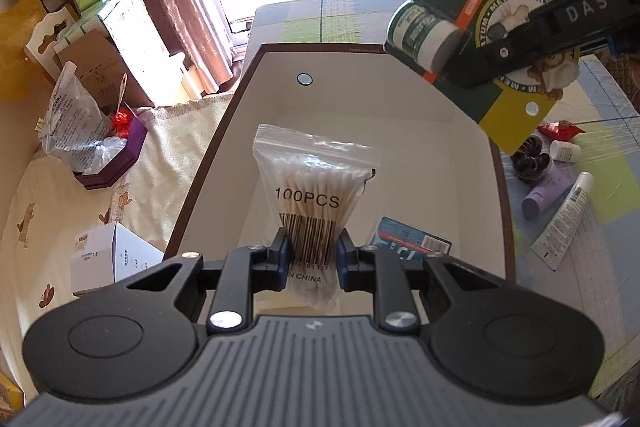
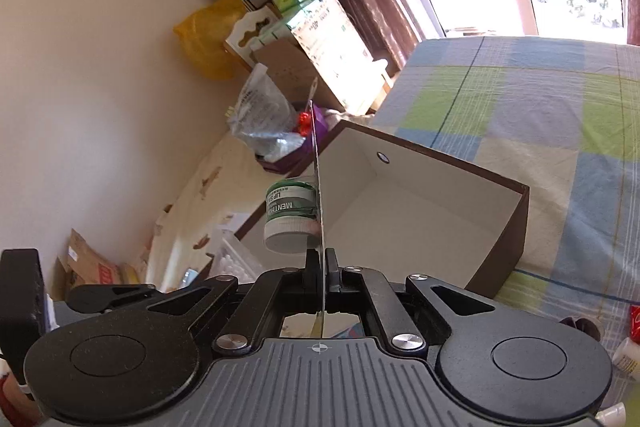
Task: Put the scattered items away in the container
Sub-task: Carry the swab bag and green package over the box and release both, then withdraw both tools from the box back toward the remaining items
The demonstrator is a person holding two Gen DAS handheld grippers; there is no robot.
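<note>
Above the box's rim, both tongs grip packets.

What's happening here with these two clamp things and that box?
A person is tidying small items into a brown box on a bed. The left gripper is shut on a bag of cotton swabs, held over the box. The right gripper pinches a carded menthol balm jar above the box's far corner. A blue packet already lies inside; tubes remain on the bedspread.
</note>
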